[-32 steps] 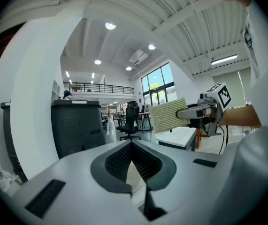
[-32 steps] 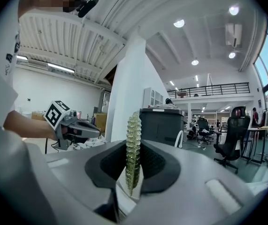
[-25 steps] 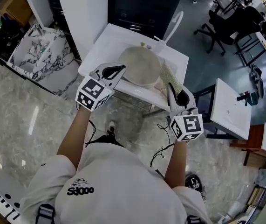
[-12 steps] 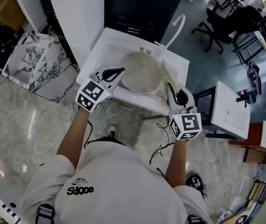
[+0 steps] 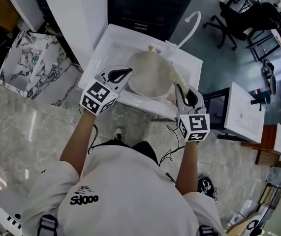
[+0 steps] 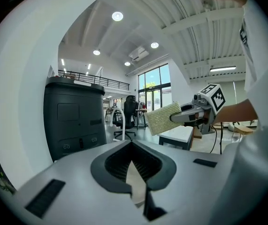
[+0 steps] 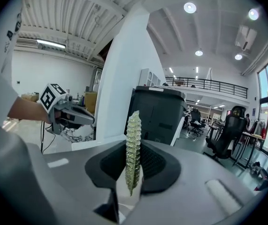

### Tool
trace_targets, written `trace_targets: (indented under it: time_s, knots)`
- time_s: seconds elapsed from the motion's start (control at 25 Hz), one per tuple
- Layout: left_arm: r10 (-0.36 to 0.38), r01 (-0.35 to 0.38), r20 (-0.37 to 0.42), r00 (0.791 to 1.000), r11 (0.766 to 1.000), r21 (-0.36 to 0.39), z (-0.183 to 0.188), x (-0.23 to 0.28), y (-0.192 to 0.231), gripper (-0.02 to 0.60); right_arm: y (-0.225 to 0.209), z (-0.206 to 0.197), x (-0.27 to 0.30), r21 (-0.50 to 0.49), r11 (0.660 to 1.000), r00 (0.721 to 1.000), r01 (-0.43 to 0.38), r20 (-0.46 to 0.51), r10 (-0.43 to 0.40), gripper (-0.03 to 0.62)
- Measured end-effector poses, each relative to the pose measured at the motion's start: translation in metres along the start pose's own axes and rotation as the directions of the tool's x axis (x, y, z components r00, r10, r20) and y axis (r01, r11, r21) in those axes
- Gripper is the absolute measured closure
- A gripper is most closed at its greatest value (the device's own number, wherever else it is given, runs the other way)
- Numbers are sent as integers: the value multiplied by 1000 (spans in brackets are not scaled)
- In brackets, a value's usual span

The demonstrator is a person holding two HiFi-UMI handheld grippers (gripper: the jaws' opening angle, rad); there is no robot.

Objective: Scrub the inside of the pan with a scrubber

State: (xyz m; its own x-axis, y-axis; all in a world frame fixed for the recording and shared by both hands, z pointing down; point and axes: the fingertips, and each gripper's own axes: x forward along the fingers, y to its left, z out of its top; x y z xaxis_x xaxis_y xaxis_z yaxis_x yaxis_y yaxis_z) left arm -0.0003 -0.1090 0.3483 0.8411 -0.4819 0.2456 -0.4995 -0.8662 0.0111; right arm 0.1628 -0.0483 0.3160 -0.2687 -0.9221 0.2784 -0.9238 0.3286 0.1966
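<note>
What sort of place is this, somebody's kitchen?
Probably not: it looks like a large open office or lab hall. Office chairs and tables stand beyond the white sink holding the pan, and a railed mezzanine runs under a high ceiling.

Pan (image 5: 150, 74) cream. Scrubber (image 7: 133, 149) yellow-green, woven. Sink (image 5: 111, 43) white. Left gripper (image 5: 122, 74) and right gripper (image 5: 187, 96) white, black pads, black-white marker cubes. Floor (image 5: 27, 127) grey marble. Shirt (image 5: 125, 195) white, black print.

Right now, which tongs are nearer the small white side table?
Right. In the head view the right tongs, holding the scrubber, are close to the side table; the left tongs are farther off, on the pan's far side.
</note>
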Motion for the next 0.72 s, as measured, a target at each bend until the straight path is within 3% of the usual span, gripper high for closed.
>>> trace_targets:
  time_s: [0.2,0.48,0.72]
  knots:
    - [22,-23,-35,999,999,-33,-15,9,10,578,-5,-17,27,-26,999,998,-43,-53,42,522]
    - [112,-114,-115,987,993,-13,-34,28,35,578,-20,-34,69,-59,991,990,-117,-90,111,522]
    - [127,-134,-168,978,990,-33,-45,57,47,578,-31,-56,111,-150,962,965,-230,-167,205,522]
